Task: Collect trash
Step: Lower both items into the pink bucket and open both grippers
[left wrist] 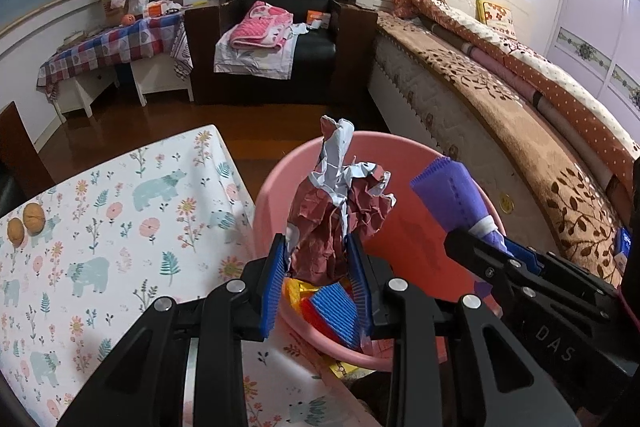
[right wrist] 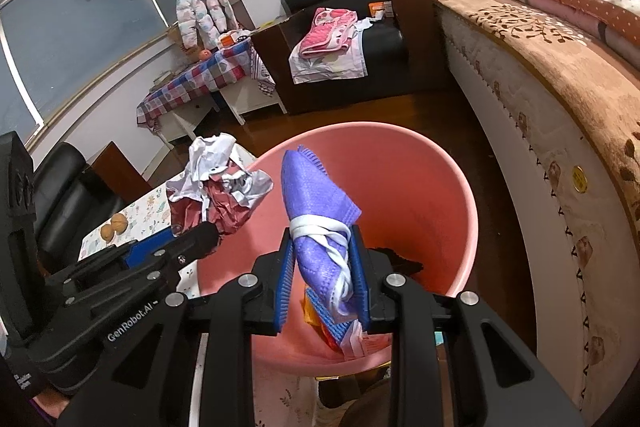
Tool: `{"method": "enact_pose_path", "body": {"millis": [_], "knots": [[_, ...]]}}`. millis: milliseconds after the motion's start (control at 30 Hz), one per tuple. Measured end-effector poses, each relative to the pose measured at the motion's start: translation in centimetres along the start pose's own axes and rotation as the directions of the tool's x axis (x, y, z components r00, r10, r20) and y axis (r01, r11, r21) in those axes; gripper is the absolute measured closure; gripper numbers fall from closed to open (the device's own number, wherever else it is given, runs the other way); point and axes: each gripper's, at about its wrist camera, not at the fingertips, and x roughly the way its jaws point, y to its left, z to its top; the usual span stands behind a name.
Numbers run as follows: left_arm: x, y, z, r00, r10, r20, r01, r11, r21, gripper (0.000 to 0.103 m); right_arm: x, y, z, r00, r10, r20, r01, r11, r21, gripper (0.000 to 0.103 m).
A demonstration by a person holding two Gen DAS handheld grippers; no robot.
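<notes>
crumpled paper (left wrist: 340, 211) clamped in left gripper (left wrist: 316, 267) above pink bin (left wrist: 280, 179).

The crumpled wrapper (left wrist: 340, 215) is hiding part of the pink bin's (left wrist: 276, 187) far wall, and the gripper arms are covering the bin's near rim. The trash lying at the bin's bottom (right wrist: 336, 323) is showing only in scraps behind the folded purple mask (right wrist: 316, 211). The table (left wrist: 120, 227) is running off the picture's left edge.
</notes>
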Motion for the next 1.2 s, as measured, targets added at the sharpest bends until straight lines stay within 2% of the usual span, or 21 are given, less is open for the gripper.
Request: {"method": "enact_pose_path", "body": {"millis": [367,867,967,1133,1200], "knots": [[2.3,-1.2,-0.4,0.998,-0.003,-0.057,0.005,0.999,0.031,0.073,1.8,-1.2,0.2,0.997,-0.064,-0.043,0.065,0.998,0.016,0.077],[3.7,-1.0,-0.5,0.997,0.01,-0.082,-0.008,1.0,0.017,0.07,2.9,-1.7,0.2,0.995,-0.084,-0.058,0.085,0.996,0.019,0.077],[3.7,-1.0,-0.5,0.997,0.004,-0.074,-0.003,1.0,0.014,0.067,3.1,-1.8,0.3,0.995,-0.083,-0.056,0.084,0.996,0.02,0.077],[3.4,-0.9,-0.5,0.998,-0.006,-0.059,0.007,1.0,0.011,0.053,3.2,-1.9,0.6,0.995,-0.084,-0.05,0.085,0.996,0.02,0.076],[3.2,-0.9,-0.4,0.999,-0.012,-0.052,0.013,1.0,0.013,0.052,3.2,-1.9,0.7,0.995,-0.084,-0.048,0.086,0.996,0.022,0.076]]}}
